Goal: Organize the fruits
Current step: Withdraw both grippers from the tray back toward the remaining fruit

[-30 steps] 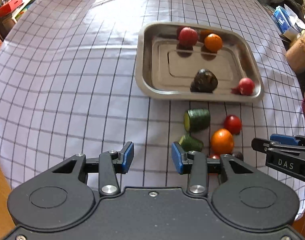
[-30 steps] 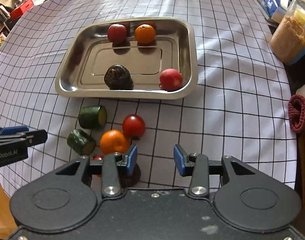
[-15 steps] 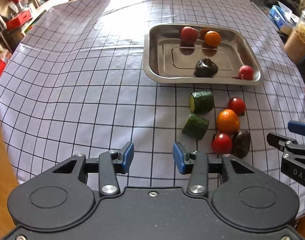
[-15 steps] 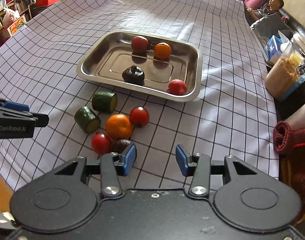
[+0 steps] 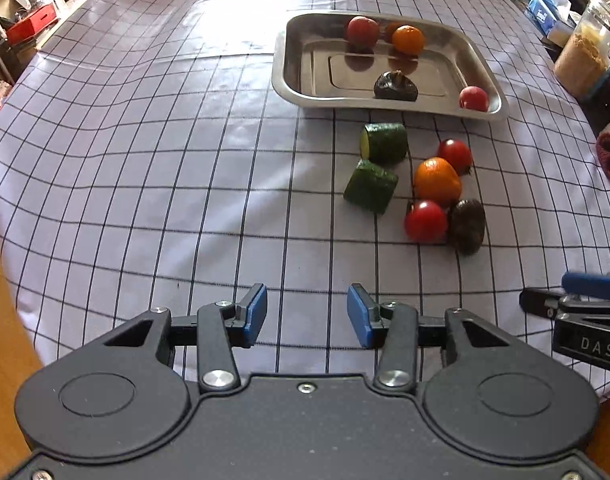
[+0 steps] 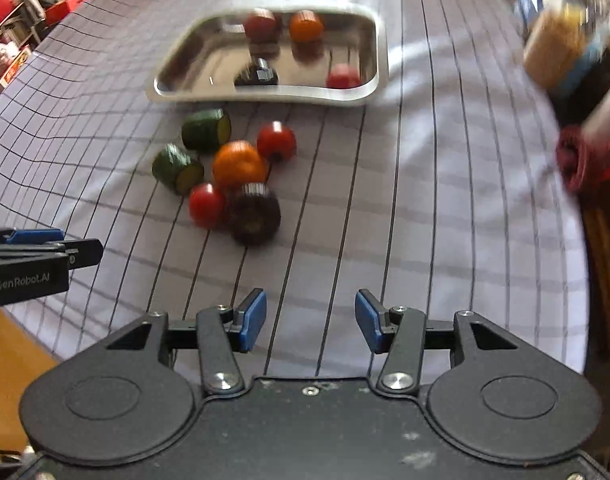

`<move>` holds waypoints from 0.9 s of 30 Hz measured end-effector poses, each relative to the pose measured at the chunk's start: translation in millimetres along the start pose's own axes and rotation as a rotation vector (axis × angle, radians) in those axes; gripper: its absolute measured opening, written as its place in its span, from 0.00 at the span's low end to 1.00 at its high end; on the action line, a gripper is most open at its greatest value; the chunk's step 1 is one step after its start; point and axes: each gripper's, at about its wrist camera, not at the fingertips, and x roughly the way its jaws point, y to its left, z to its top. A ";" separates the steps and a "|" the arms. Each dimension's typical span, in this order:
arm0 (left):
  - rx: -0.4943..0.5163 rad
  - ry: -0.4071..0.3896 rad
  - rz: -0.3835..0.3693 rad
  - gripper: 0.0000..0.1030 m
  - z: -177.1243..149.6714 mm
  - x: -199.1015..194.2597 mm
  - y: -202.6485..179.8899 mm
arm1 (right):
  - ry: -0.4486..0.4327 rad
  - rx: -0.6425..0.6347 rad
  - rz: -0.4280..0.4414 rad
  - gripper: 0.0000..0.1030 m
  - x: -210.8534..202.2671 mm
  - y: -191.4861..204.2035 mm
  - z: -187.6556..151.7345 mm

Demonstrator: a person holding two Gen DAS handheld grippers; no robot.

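Note:
A steel tray [image 5: 289, 80] [image 6: 379, 56] holds a red fruit [image 5: 362, 31], an orange [image 5: 408, 40], a dark fruit [image 5: 396, 87] and a small red fruit [image 5: 473, 98]. On the cloth before it lie two green cucumber pieces [image 5: 384, 143] [image 5: 370, 186], an orange [image 5: 437, 181] [image 6: 239, 164], two tomatoes [image 5: 454, 153] [image 5: 425, 221] and a dark fruit [image 5: 467, 226] [image 6: 253, 213]. My left gripper [image 5: 307, 316] is open and empty, near the table's front edge, left of the pile. My right gripper [image 6: 310, 326] is open and empty, just before the pile.
The table carries a checked cloth [image 5: 145, 140]. A jar of brown grains [image 5: 583, 54] and a blue box [image 5: 543, 10] stand at the right edge. A dark red cloth [image 6: 581, 164] lies at the right. Shelves with clutter are at the far left.
Both grippers have pulled back and up from the fruit pile, so more of the table shows. The right wrist view is now blurred by motion. No fruit has moved.

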 end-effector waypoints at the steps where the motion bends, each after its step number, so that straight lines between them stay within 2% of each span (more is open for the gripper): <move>1: -0.005 0.000 0.001 0.52 -2.4 -0.9 -0.2 | 0.018 0.019 0.013 0.51 0.6 -2.9 -2.5; 5: -0.009 0.026 -0.009 0.51 -4.8 0.0 -2.9 | 0.072 0.040 0.043 0.51 4.4 -7.9 -7.5; 11: 0.023 0.016 -0.027 0.51 -4.0 -3.3 -7.4 | 0.072 0.009 0.045 0.50 6.0 -8.1 -6.3; 14: 0.018 0.038 -0.036 0.51 0.1 0.8 -6.7 | 0.082 0.007 0.050 0.50 7.5 -10.6 -0.4; 19: 0.010 0.063 -0.048 0.51 7.4 8.2 -2.8 | 0.052 -0.007 0.071 0.50 10.5 -6.0 8.8; 22: 0.029 0.062 -0.030 0.51 12.2 11.3 -1.8 | 0.025 -0.030 0.092 0.51 11.5 -0.6 15.2; 27: 0.027 0.098 -0.035 0.51 19.8 21.5 4.7 | 0.028 -0.061 0.110 0.51 21.2 10.1 26.6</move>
